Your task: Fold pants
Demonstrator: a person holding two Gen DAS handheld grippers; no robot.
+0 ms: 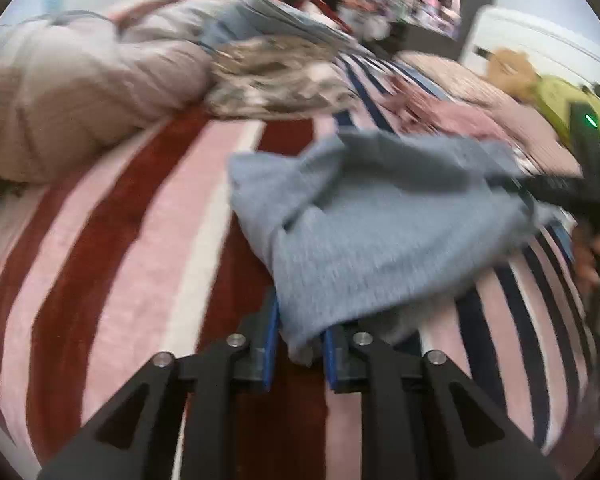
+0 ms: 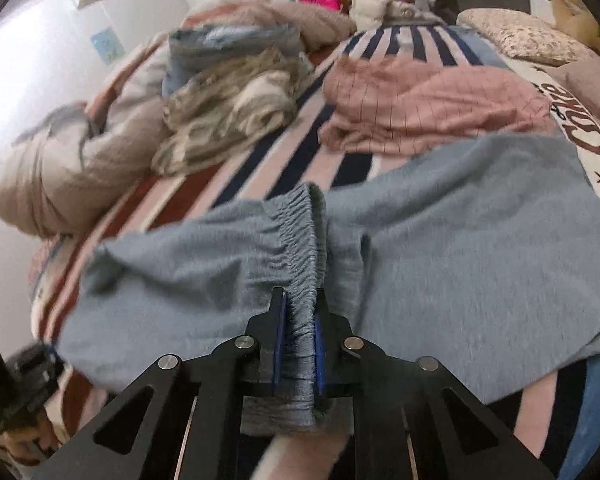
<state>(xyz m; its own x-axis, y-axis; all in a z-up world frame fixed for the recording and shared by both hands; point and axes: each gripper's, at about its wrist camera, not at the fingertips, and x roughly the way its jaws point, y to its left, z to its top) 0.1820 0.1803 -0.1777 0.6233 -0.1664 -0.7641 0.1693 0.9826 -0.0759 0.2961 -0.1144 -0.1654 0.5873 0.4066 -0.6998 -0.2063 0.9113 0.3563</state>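
Grey-blue pants (image 1: 380, 216) lie bunched on a striped bedspread (image 1: 120, 260). In the left wrist view my left gripper (image 1: 300, 332) is shut on a corner of the pants, with the cloth pinched between its blue pads. My right gripper (image 1: 512, 188) shows at the right edge, holding the far side of the cloth. In the right wrist view my right gripper (image 2: 300, 320) is shut on the gathered elastic waistband (image 2: 300, 248) of the pants (image 2: 460, 248). At the lower left of that view, my left gripper (image 2: 24, 368) holds the pants' other end. Both views are blurred.
A pink checked garment (image 2: 428, 104), a brown-and-white patterned cloth (image 2: 228, 100) and a rolled beige duvet (image 2: 60, 168) lie behind the pants. A floral pillow (image 2: 528, 36) sits at the back right, and shelves (image 1: 420, 4) stand behind the bed. A hand (image 1: 588, 256) shows at the right edge.
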